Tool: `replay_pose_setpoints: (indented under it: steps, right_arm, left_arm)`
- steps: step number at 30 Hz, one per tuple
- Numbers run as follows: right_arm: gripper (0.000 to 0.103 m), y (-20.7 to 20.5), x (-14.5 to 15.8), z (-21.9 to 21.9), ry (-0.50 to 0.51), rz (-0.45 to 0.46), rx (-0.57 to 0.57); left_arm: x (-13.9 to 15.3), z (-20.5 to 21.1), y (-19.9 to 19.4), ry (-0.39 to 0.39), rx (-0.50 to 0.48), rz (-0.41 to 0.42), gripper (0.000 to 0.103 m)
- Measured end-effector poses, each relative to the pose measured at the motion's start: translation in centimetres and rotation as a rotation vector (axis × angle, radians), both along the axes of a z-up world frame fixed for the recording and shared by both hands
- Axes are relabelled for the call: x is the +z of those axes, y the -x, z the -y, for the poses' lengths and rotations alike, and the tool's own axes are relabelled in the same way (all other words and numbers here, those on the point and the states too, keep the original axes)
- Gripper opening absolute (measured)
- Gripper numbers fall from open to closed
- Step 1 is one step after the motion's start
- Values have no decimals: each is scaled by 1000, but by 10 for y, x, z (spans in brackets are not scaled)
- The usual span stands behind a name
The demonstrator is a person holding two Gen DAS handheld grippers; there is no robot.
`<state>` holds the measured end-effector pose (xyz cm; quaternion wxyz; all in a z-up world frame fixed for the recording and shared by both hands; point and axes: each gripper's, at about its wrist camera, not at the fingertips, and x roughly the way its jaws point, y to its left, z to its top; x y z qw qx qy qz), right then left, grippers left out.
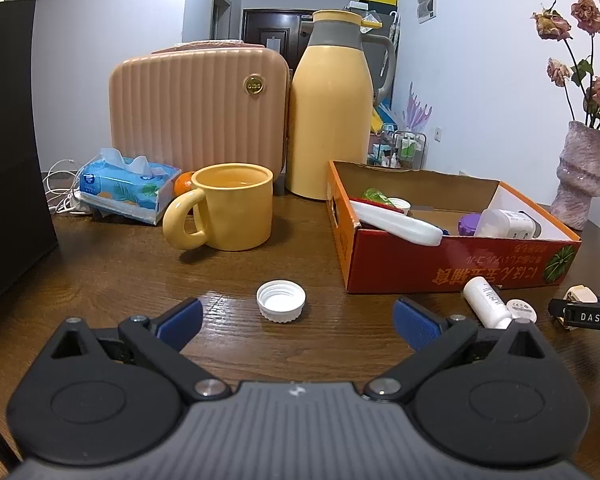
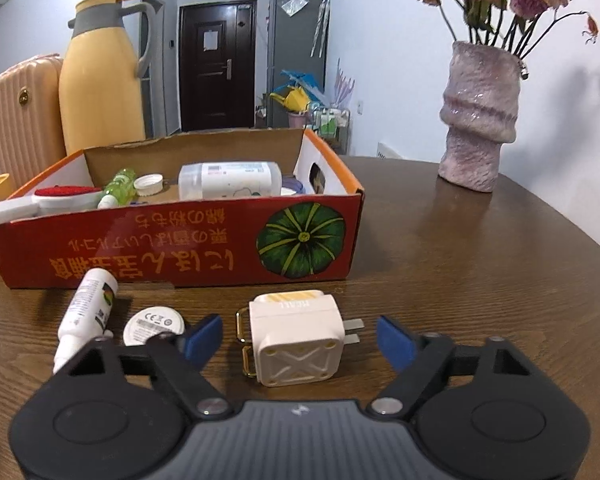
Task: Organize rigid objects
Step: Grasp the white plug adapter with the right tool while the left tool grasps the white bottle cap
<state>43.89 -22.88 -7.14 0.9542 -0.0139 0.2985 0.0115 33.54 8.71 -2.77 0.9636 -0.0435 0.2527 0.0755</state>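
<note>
Cardboard box (image 2: 172, 248) on the wooden table (image 2: 460, 280), loaded with a clear jar (image 2: 230, 180), white brush (image 1: 396, 222), green bottle (image 2: 118, 188) and cap (image 2: 148, 184).
Outside it – a cream charger plug (image 2: 296, 338) lies between the right gripper (image 2: 300, 338)'s parted pads, untouched; a white bottle cap (image 1: 281, 301) sits ahead of the left gripper (image 1: 298, 316), spread wide and empty.

One box (image 2: 172, 240), one mug (image 1: 236, 210), one thermos (image 1: 330, 112), one vase (image 2: 478, 120), one loose cap (image 1: 281, 301), one plug (image 2: 296, 338).
</note>
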Motion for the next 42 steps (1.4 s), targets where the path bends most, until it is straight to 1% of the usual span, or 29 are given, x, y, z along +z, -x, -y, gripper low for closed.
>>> replay_pose_setpoints:
  steps: [1,5,8,14,19,22,26,29,32,36,42]
  right_arm:
    - [65,-2,-1,0,0,-8,4]
    - [61,-10,-4,1,-11,-51,23]
    - [59,-11,-4,2,-22,-47,30]
    - [58,-4,-1,6,-40,-11,28]
    - [58,8,5,6,-39,39,34]
    - [58,17,11,6,-50,73,44]
    - [58,24,17,5,-59,109,51]
    - [58,26,18,5,-70,116,53]
    - [58,28,18,4,-74,121,53]
    - [58,28,18,6,-78,128,37]
    - [58,25,17,9,-74,127,12]
  left_arm:
    - [0,0,-1,-1,1,-2,103]
    - [-2,-1,-3,-2,4,-10,103]
    - [-3,-2,-5,-2,7,-23,103]
    - [-5,-5,-10,-1,15,-40,103]
    - [-11,-8,-21,-13,22,-70,103]
    - [-17,-14,-30,-7,42,-106,103]
    - [-21,-19,-42,0,68,-117,103]
    - [-25,-23,-53,-27,98,-122,103]
    - [-29,-29,-66,-17,113,-145,103]
    - [-34,-35,-77,4,106,-174,103]
    - [-40,-35,-90,10,83,-197,103]
